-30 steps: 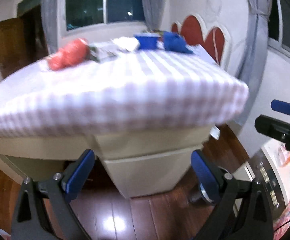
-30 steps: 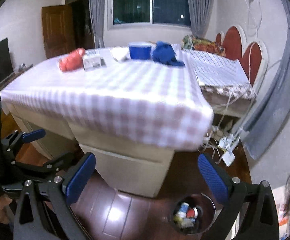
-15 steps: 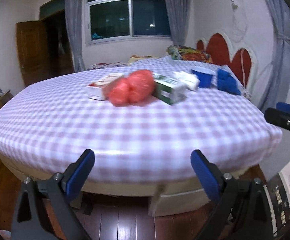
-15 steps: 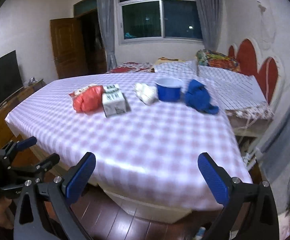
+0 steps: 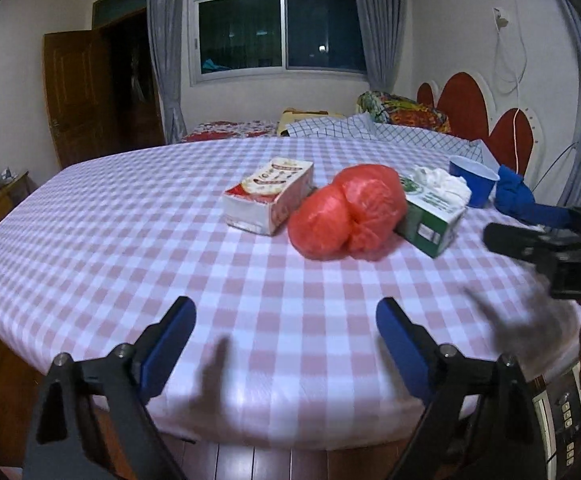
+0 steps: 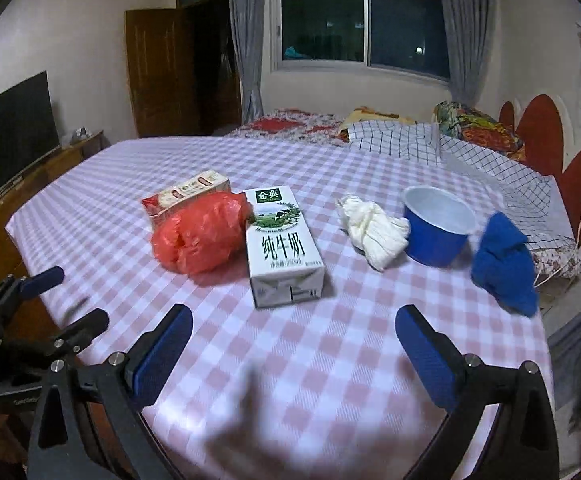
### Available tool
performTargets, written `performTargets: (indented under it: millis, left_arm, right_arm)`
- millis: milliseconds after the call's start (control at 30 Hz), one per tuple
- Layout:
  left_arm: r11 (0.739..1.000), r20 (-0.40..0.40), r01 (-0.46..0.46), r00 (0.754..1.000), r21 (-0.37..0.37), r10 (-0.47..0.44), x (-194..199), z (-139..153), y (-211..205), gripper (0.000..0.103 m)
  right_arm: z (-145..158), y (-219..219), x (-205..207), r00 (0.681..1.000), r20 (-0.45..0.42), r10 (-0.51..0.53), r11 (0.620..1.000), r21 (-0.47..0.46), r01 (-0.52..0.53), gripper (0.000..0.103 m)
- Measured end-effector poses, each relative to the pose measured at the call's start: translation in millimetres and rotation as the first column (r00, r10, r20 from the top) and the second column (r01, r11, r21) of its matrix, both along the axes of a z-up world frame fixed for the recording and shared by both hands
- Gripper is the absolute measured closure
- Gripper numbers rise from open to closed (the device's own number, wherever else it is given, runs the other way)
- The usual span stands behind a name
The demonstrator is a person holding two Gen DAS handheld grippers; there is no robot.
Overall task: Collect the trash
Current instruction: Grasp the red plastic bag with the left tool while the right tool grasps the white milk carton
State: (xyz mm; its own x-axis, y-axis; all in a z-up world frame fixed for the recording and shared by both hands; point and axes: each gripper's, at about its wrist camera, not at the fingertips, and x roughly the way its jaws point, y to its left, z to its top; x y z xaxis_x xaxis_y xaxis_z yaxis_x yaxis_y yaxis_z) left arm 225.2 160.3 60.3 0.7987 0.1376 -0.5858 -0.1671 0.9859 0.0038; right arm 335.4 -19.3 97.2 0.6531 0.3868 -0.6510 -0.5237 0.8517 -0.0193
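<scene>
A table point(image 5: 130, 240) covered in a pink-and-white checked cloth fills the front of the room. Behind it stands a bed point(image 6: 470, 152) with a grid-patterned sheet, a colourful pillow point(image 6: 478, 124) and a red heart-shaped headboard point(image 5: 474, 108) against the white wall. A dark window point(image 5: 278, 28) with grey curtains point(image 5: 166, 48) sits in the far wall, showing night outside. A brown wooden door point(image 5: 74, 92) stands open on the left. A dark television point(image 6: 10, 140) rests on a low wooden cabinet point(image 6: 50, 168). The floor point(image 5: 250, 464) is glossy reddish wood.
</scene>
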Motion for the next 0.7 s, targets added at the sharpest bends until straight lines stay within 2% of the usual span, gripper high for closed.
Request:
performTargets:
  millis: [67,233,300,333,367,700]
  left_arm:
    - [1.000,-0.001,-0.002,1.000,0.002,0.002,6.8,0.5,2.8,0.012]
    - [1.000,-0.032,-0.008,0.999,-0.025,0.007,27.1,-3.1,12.9,0.012]
    - [0.999,-0.043,-0.005,0.999,-0.031,0.004,33.4,-5.3,13.8,0.012]
    - [0.999,-0.047,-0.003,0.999,-0.033,0.001,36.1,-5.8,12.9,0.012]
    - [1.000,-0.048,0.000,0.999,-0.031,-0.001,37.8,-6.2,12.1,0.012]
    - [0.997,-0.066,0.050,0.996,-0.055,-0.054,70.3,-1.1,-8.0,0.016]
  right_arm:
    - [-4.4,8.0,12.6,1.000,-0.021,0.005,1.000,-0.012,-0.006,0.010]
    - [-20.5,31.1,44.7,0.997,-0.080,0.011,0.999,-0.050,-0.015,0.013]
    - [-28.1,39.3,56.9,0.994,-0.112,0.015,0.998,-0.053,-0.021,0.024]
    - [-30.0,41.1,60.5,0.992,-0.124,0.017,0.998,-0.056,-0.024,0.035]
    - [-32.4,42.8,63.0,0.990,-0.138,0.025,0.998,-0.053,-0.033,0.043]
    - [-7.9,16.0,56.6,0.999,-0.032,-0.001,1.000,-0.018,0.001,0.045]
